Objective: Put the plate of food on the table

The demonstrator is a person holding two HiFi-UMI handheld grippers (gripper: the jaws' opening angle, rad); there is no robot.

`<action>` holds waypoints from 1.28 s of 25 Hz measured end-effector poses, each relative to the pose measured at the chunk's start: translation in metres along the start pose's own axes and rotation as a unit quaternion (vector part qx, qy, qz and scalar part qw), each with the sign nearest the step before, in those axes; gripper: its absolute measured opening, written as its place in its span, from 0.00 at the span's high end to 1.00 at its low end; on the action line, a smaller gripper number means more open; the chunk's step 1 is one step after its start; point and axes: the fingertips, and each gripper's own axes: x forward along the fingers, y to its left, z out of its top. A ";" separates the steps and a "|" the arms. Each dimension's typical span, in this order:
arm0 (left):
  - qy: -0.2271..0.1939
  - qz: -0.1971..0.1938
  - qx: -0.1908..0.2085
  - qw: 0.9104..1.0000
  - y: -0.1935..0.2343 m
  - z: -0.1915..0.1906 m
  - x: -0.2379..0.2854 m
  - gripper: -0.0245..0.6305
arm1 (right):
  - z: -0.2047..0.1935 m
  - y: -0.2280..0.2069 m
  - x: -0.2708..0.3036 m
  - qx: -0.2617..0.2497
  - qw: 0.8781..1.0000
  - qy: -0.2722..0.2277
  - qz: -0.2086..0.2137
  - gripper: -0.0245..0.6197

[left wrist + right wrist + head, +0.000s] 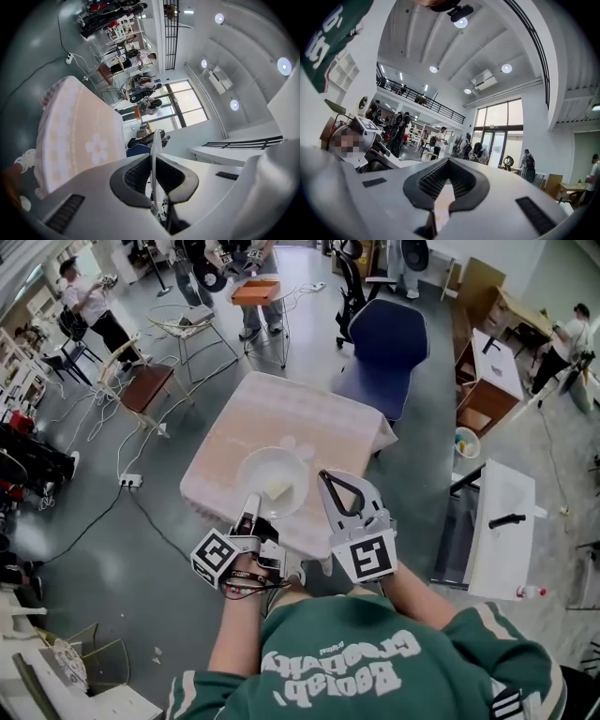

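The head view shows the plate (pixel 272 482), a pale, shallow dish with a small light piece of food (pixel 278 489) on it, over the near middle of the counter (pixel 281 409), which is covered by a pinkish cloth. The left gripper (pixel 251 507) reaches in from the near side and meets the plate at its near rim. The right gripper (pixel 323 476) is just to the right of the plate, with a small gap between them. From this height I cannot tell whether the plate rests on the cloth or hangs just over it.

The left gripper view adds what the head view cannot: the jaws are clenched on the plate's thin white rim, which runs edge-on between the ribbed pads. It also shows a white flower (pixel 96 147) printed on the cloth at the left.

The right gripper view shows its jaws pressed together at the tips with nothing held; only a pale strip shows through the gap behind them. It looks out across the hall at people standing far off.

A blue chair (pixel 389 343) stands at the far right corner of the counter, seen in the head view.
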 end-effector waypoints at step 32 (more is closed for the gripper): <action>0.095 0.018 -0.016 0.995 0.046 0.143 0.165 0.92 | -0.041 -0.021 0.217 0.005 0.996 0.073 -0.054 0.94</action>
